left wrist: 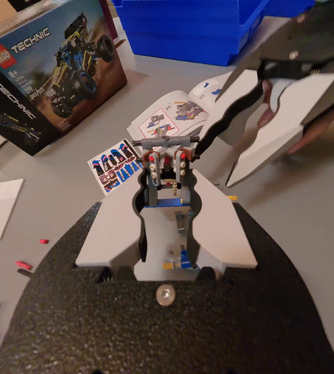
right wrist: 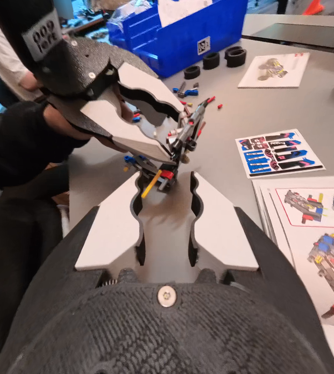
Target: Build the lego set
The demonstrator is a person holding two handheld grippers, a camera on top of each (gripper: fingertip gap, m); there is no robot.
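Observation:
The part-built lego model (left wrist: 166,172) is grey with red, tan and blue parts and a grey crossbar on top. My left gripper (left wrist: 167,174) is shut on it and holds it above the grey table (left wrist: 61,182). In the right wrist view the left gripper (right wrist: 177,134) comes in from the upper left, with the model (right wrist: 184,133) tilted in its jaws. A yellow axle (right wrist: 152,183) sticks out of the model's lower end. My right gripper (right wrist: 165,174) is open and empty, its fingertips just below that lower end. It also shows in the left wrist view (left wrist: 212,168), right of the model.
An open instruction booklet (right wrist: 313,242) lies to the right, a sticker sheet (right wrist: 279,153) beyond it. A blue bin (right wrist: 172,40), black tyres (right wrist: 210,58) and loose small pieces (right wrist: 184,91) are farther back. The set's box (left wrist: 51,70) stands at the left, with red pins (left wrist: 43,241) nearby.

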